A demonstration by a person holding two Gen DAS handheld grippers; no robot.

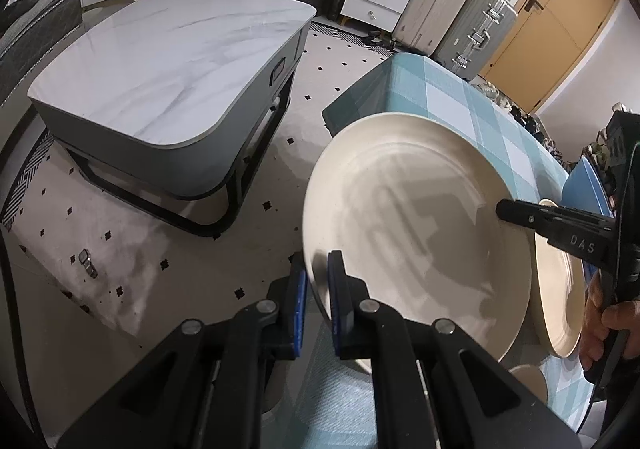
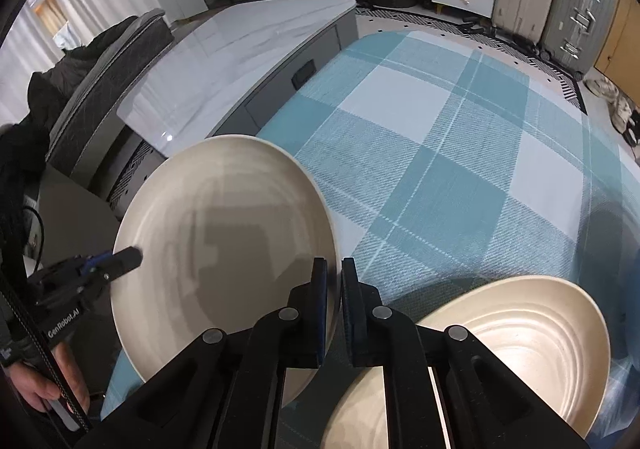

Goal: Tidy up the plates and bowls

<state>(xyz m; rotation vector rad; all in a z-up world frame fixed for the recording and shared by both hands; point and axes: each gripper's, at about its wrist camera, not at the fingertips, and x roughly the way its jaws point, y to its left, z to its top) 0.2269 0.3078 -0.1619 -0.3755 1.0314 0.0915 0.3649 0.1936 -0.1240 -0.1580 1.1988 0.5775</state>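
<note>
left wrist view: left gripper (image 1: 317, 281) clamped on the near rim of a cream plate (image 1: 416, 225), held tilted above the checked tablecloth (image 1: 452, 89); right gripper (image 1: 505, 211) clamped on the opposite rim. right wrist view: right gripper (image 2: 334, 281), same plate (image 2: 224, 241), second cream plate (image 2: 520, 345) resting on the cloth just beside it.

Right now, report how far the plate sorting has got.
Done: nothing looks stacked yet. In hand: both grippers, left and right, are clamped on opposite rims of the big plate, held over the table's edge. Left: a second plate and a blue one lie loose.
</note>
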